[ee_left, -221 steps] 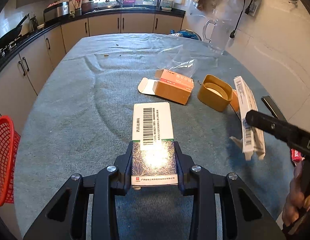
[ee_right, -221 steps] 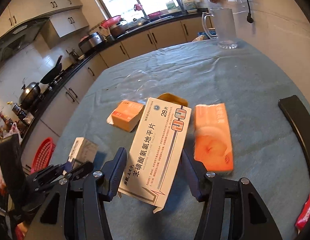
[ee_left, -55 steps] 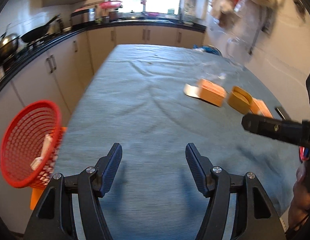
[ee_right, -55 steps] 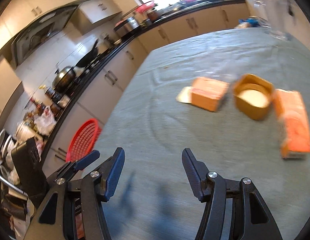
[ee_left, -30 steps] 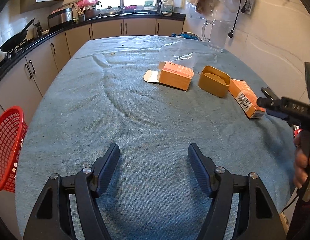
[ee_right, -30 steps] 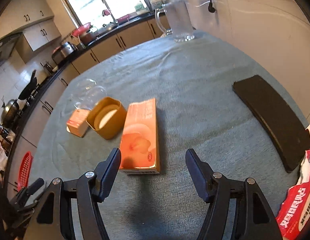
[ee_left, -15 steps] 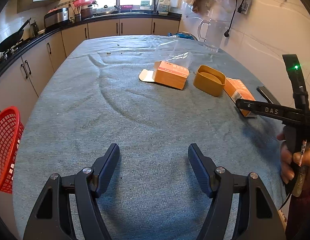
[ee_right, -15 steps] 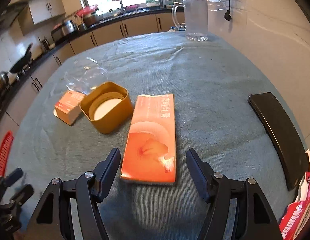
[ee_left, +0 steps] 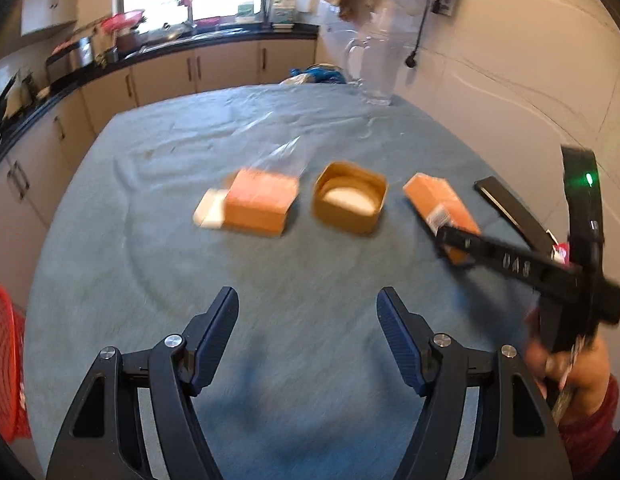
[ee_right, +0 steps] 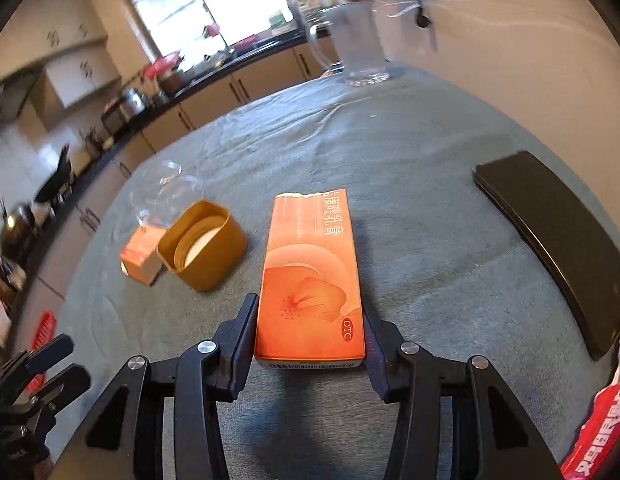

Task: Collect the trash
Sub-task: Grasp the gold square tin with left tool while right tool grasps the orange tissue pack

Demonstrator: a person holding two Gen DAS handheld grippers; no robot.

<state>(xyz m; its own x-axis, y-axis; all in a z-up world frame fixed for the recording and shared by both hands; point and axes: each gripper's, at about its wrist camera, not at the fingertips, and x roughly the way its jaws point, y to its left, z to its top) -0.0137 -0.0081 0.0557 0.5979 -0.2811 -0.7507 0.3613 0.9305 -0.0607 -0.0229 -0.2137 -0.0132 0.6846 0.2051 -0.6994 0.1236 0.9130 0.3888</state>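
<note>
- Our left gripper (ee_left: 308,334) hangs empty with jaws spread wide over bare cloth, the red basket (ee_left: 6,364) at its far left.
- Centre table: small orange carton (ee_left: 260,208) and gold tin (ee_left: 350,200) remain uncollected.
- Our right gripper (ee_right: 310,330), open half a second ago, has now clamped the near end of the long orange box (ee_right: 310,276), so we judge basket delivery comes next.

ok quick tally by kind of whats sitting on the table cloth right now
orange cartons: 2, the long carton and the open-flapped carton
tan tub: 1
clear plastic bag: 1
glass pitcher: 1
black flat slab: 1
red packet: 1
total: 7
</note>
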